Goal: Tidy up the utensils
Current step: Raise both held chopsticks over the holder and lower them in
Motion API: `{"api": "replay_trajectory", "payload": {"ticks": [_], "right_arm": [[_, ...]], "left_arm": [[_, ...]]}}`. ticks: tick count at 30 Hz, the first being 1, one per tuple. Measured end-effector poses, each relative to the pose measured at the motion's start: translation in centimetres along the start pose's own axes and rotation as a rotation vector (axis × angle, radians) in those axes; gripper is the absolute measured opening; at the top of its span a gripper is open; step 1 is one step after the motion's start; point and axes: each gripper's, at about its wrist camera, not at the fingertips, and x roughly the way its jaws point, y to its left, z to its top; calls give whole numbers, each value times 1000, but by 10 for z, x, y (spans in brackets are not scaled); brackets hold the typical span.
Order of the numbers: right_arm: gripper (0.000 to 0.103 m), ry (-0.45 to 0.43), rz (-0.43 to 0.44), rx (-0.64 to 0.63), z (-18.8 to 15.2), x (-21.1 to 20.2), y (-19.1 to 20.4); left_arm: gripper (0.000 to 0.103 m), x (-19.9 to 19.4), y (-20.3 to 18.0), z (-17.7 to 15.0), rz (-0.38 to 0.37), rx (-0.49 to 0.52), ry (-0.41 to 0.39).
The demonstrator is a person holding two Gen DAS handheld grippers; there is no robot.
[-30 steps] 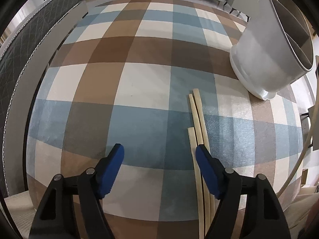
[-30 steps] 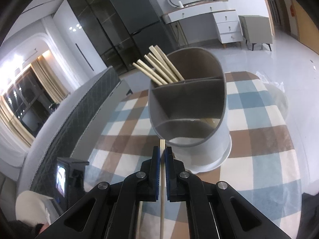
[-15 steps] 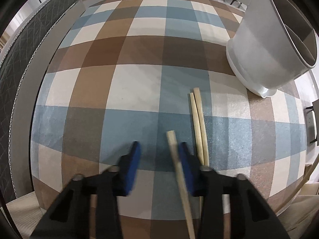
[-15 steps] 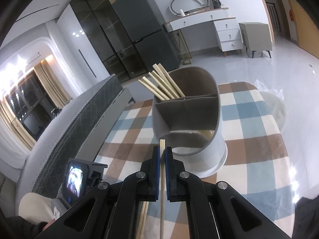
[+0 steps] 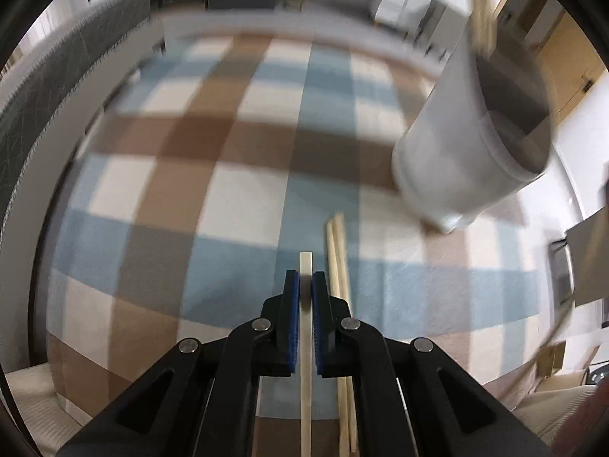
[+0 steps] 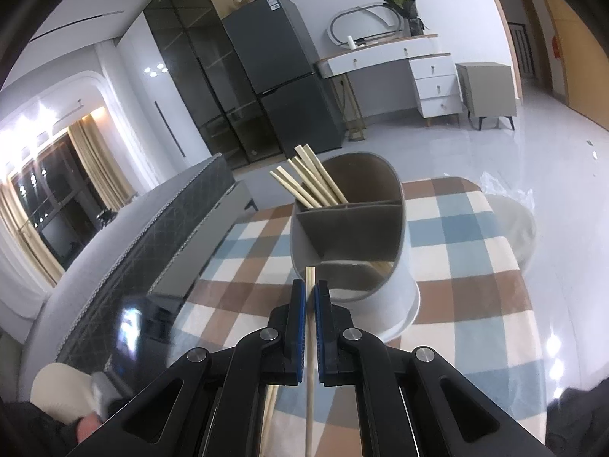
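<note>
My left gripper (image 5: 305, 281) points steeply down at the checked tablecloth (image 5: 228, 198), its jaws closing onto a pale chopstick (image 5: 305, 261) that the blue pads pinch. Two more chopsticks (image 5: 338, 251) lie on the cloth just right of it. The white divided utensil holder (image 5: 456, 160) stands at the upper right, blurred. In the right wrist view my right gripper (image 6: 310, 290) is shut on another chopstick (image 6: 309, 400), whose tip sits just in front of the holder (image 6: 397, 297). Several chopsticks (image 6: 308, 182) lean in the holder's far compartment.
A grey quilted bench (image 6: 152, 221) runs along the table's left side. A dark fridge (image 6: 281, 83) and a white desk (image 6: 399, 64) stand at the far wall. A pale round seat (image 6: 514, 224) is beyond the table's right edge.
The left gripper closed from wide open onto one chopstick and lifted it off the cloth. The right gripper rose a little with its chopstick, staying shut.
</note>
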Motion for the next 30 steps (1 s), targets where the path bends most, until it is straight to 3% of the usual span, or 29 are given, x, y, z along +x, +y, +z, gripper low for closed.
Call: {"api": "replay_trajectory", "payload": {"ticks": [5, 9, 21, 30], "right_arm": [[4, -26, -9, -27, -6, -14, 10], [4, -50, -10, -32, -13, -28, 18], [4, -93, -49, -83, -33, -57, 40], [4, -165, -58, -99, -19, -74, 50]], "left_arm": [[2, -51, -5, -1, -82, 29, -200], [2, -65, -5, -3, -126, 43, -272], [1, -88, 2, -8, -191, 50, -303], [1, -113, -5, 4, -264, 70, -338]]}}
